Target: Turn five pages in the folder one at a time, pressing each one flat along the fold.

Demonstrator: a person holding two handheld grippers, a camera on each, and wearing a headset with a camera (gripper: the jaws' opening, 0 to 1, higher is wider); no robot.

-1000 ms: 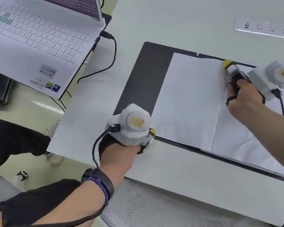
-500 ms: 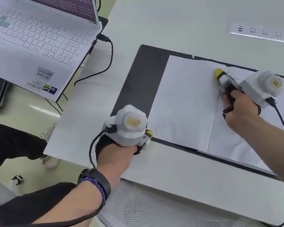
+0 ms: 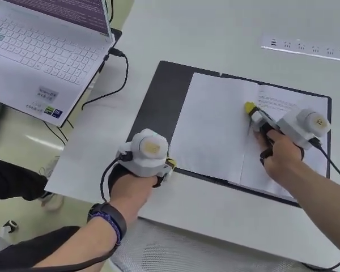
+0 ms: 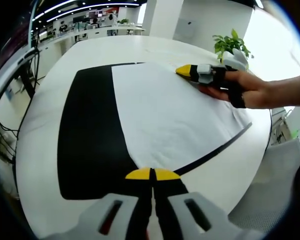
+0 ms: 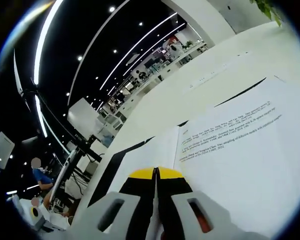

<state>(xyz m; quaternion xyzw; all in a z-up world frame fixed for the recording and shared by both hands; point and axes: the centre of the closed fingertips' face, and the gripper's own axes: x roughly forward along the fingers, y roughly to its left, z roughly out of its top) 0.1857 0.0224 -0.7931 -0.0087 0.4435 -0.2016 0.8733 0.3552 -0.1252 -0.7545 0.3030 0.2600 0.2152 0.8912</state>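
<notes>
In the head view, the open folder [image 3: 158, 105] lies on the white tabletop [image 3: 215, 34]. The left gripper [image 3: 170, 164] rests at its near edge, and the right gripper [image 3: 250, 107] sets its yellow tips at the fold between the pages. A laptop [image 3: 39, 56] sits well to the left of both. In the left gripper view, the fingers [image 4: 139, 174] are pressed together at the folder's edge, with the blank page [image 4: 165, 115] just ahead. In the right gripper view, the fingers [image 5: 140, 176] are pressed together on the paper, with the printed page [image 5: 240, 145] to their right.
</notes>
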